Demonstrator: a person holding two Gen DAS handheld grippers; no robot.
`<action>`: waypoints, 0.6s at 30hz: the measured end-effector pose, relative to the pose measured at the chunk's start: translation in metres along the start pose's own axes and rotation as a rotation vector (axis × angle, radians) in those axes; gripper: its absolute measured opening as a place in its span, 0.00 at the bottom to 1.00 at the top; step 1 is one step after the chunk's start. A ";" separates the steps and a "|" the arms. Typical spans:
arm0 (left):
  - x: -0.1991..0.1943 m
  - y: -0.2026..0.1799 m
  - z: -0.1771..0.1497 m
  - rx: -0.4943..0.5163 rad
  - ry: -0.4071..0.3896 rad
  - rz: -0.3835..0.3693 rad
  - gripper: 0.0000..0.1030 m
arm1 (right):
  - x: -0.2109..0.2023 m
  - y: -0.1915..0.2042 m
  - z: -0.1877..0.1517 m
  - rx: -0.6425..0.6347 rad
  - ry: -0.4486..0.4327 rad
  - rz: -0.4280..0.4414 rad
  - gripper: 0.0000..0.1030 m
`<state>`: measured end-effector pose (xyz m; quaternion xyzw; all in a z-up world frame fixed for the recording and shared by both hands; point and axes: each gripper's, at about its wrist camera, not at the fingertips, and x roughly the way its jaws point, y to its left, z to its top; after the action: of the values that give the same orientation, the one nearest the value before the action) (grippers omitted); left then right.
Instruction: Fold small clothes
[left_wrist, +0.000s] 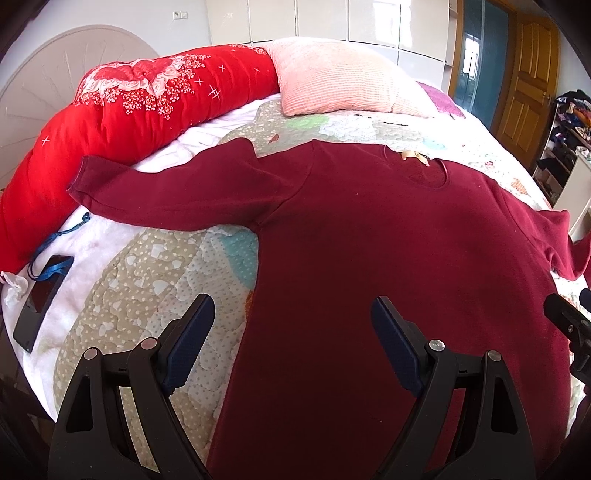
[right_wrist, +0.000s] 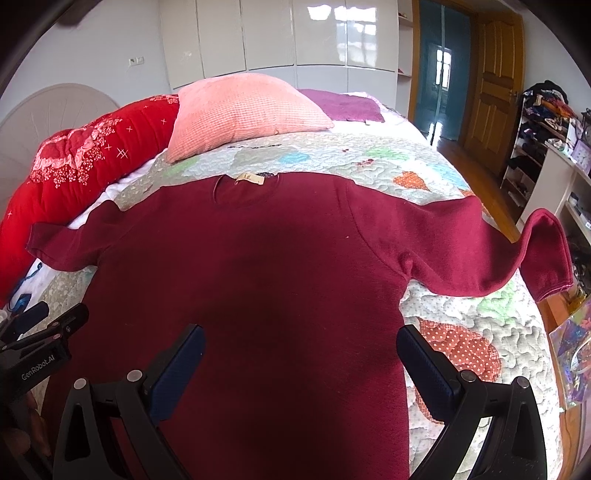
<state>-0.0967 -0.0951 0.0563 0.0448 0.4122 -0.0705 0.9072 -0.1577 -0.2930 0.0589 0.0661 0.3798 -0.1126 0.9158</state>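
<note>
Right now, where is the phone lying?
In the left wrist view the phone lies at the far left edge of the bed, beside the red quilt, left of the maroon sweater.

A dark red long-sleeved top (right_wrist: 280, 266) lies flat on the patchwork quilt (right_wrist: 476, 332), neckline toward twelve o'clock with a tan label (right_wrist: 250, 179) at the collar. One sleeve stretches toward nine o'clock, the other toward three, its cuff (right_wrist: 546, 254) hanging over the bed's edge. The right gripper (right_wrist: 300, 345) hovers at six o'clock, jaws spread wide over the top's lower body. The left gripper (right_wrist: 37, 325) shows at eight o'clock. A pink pillow (right_wrist: 243, 110) sits at twelve, a red floral duvet (right_wrist: 81, 162) at ten.
</note>
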 end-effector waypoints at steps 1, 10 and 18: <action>0.001 0.001 0.000 -0.002 0.002 0.001 0.84 | 0.001 0.001 0.000 -0.001 0.005 0.000 1.00; 0.010 0.013 0.007 -0.027 0.012 0.008 0.84 | 0.012 0.014 0.001 -0.034 0.016 0.033 0.99; 0.025 0.033 0.016 -0.065 0.041 0.021 0.84 | 0.032 0.038 0.008 -0.070 0.044 0.069 0.99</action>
<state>-0.0632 -0.0674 0.0482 0.0209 0.4322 -0.0464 0.9003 -0.1201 -0.2626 0.0435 0.0494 0.4009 -0.0660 0.9124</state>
